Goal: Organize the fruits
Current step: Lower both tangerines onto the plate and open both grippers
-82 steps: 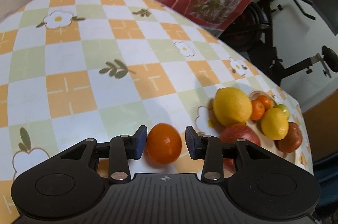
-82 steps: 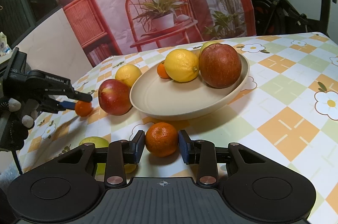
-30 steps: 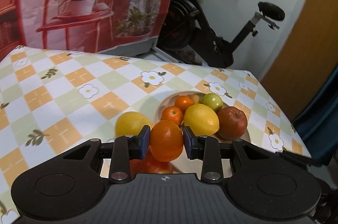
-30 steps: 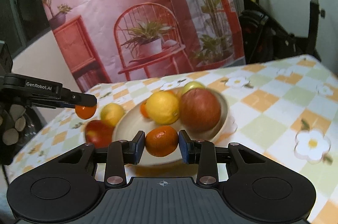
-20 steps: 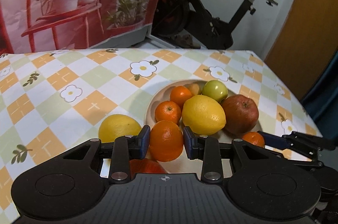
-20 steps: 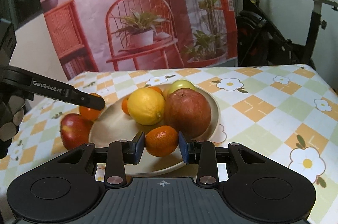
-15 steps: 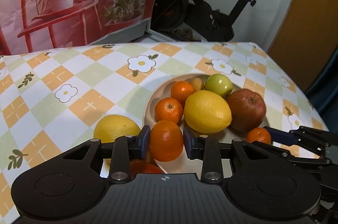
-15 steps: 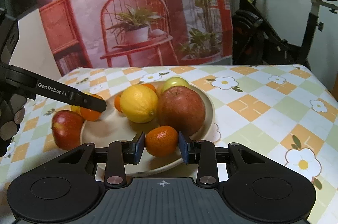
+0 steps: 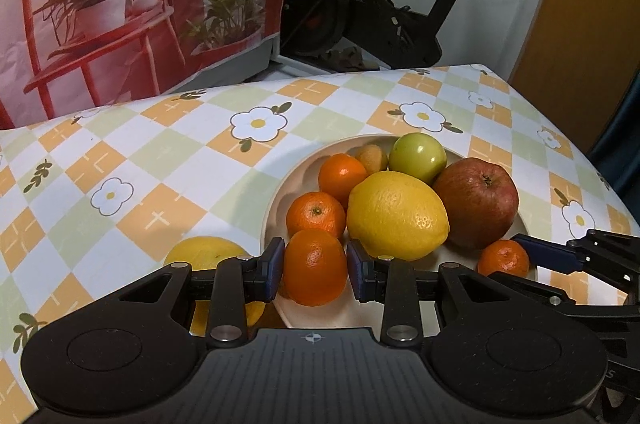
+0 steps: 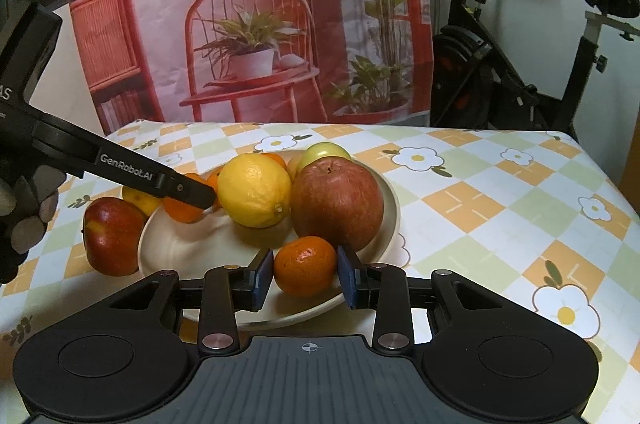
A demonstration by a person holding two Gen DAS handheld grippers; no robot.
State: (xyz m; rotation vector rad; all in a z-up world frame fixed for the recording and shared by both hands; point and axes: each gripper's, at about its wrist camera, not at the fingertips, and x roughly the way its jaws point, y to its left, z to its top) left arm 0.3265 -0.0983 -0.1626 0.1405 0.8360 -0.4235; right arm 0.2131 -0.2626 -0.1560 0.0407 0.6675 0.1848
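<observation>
My left gripper [image 9: 315, 268] is shut on an orange [image 9: 315, 266], held just over the near rim of the cream plate [image 9: 270, 220]. From the right wrist view, that same orange [image 10: 182, 208] hangs beside the lemon [image 10: 254, 195] at the plate's left. My right gripper [image 10: 305, 274] is shut on a tangerine [image 10: 305, 265], low over the plate's front part [image 10: 394, 212], just before the red apple [image 10: 337, 205]. The left wrist view shows that tangerine [image 9: 503, 258] beside the apple [image 9: 476, 201].
The plate also holds a green apple [image 9: 417, 153], two tangerines [image 9: 315, 215] and a small brown fruit [image 9: 372, 157]. A second lemon [image 9: 204, 252] and a second red apple [image 10: 112, 236] lie on the checked tablecloth [image 9: 160, 151] left of the plate. An exercise bike stands behind the table.
Both grippers have come in over the plate and sunk a little, each still holding its fruit. The plate's fruits now look nearer and larger in both views.
</observation>
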